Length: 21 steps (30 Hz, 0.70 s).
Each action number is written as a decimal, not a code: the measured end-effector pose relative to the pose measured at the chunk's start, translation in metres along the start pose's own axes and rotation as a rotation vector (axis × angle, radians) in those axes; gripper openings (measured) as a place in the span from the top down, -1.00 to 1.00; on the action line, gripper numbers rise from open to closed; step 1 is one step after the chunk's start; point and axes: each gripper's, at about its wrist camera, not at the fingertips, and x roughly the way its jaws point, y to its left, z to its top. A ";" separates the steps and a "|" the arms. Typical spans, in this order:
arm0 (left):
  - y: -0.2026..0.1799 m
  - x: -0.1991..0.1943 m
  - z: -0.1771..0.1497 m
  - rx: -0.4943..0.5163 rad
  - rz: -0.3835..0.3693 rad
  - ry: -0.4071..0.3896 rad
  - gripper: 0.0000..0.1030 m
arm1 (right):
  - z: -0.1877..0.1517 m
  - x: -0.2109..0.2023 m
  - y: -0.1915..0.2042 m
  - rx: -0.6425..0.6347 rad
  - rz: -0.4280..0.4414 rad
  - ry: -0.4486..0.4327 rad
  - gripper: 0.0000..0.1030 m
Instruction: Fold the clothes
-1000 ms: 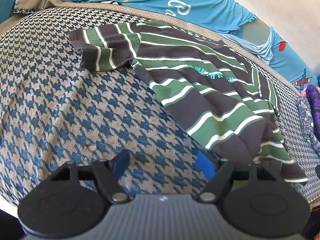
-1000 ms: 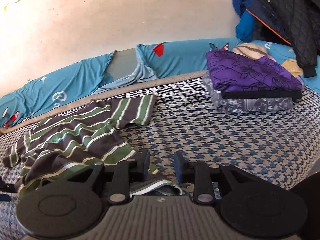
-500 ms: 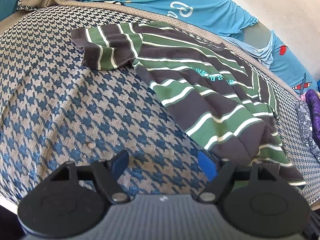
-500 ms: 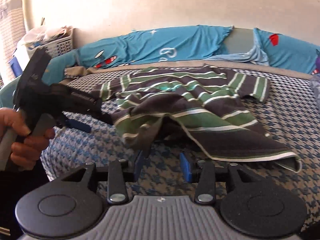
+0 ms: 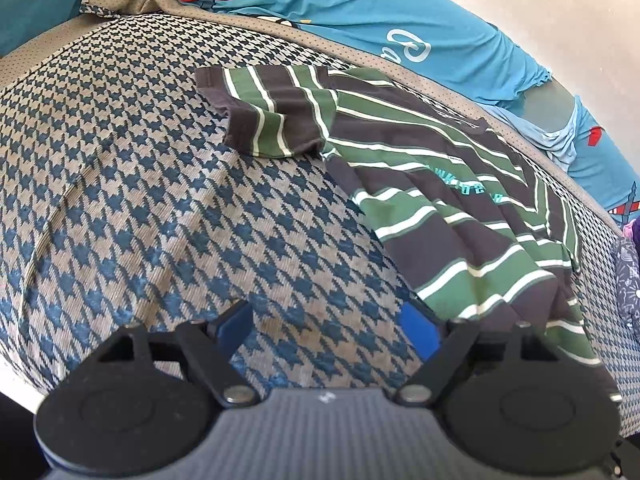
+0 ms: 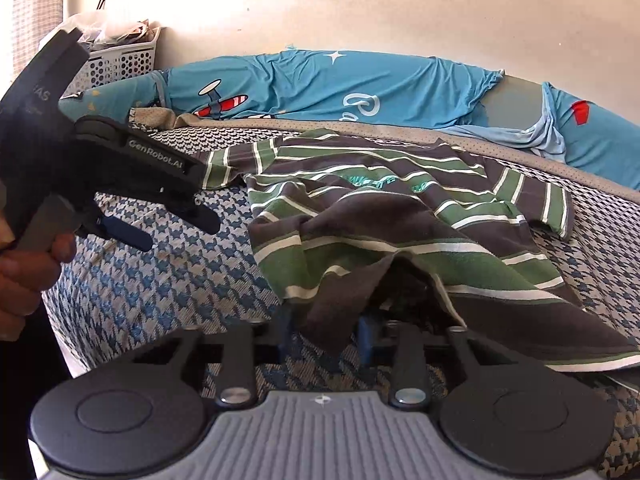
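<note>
Striped shirt (image 6: 404, 216) hem sits pinched in the closing right tongs (image 6: 324, 334); left tongs (image 5: 326, 326) spreading, empty.

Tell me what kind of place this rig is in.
Most likely a home bedroom: a bed with a blue-and-beige houndstooth woven cover, a blue airplane-print sheet bunched along the wall, a white plastic laundry basket in the corner, and a green-and-brown striped T-shirt spread out.
</note>
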 end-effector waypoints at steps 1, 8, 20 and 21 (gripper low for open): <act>0.002 -0.001 0.000 -0.005 0.001 -0.001 -0.55 | 0.003 -0.001 -0.001 0.012 0.009 -0.007 0.81; 0.013 -0.003 0.004 -0.042 0.025 -0.017 -0.59 | 0.036 -0.022 -0.018 0.150 0.238 -0.081 0.88; 0.013 0.000 0.003 -0.038 0.029 -0.005 -0.68 | 0.059 -0.005 -0.075 0.580 0.276 -0.074 0.87; 0.010 0.002 0.002 -0.025 0.028 0.000 -0.68 | 0.058 0.001 -0.079 0.596 0.242 -0.063 0.86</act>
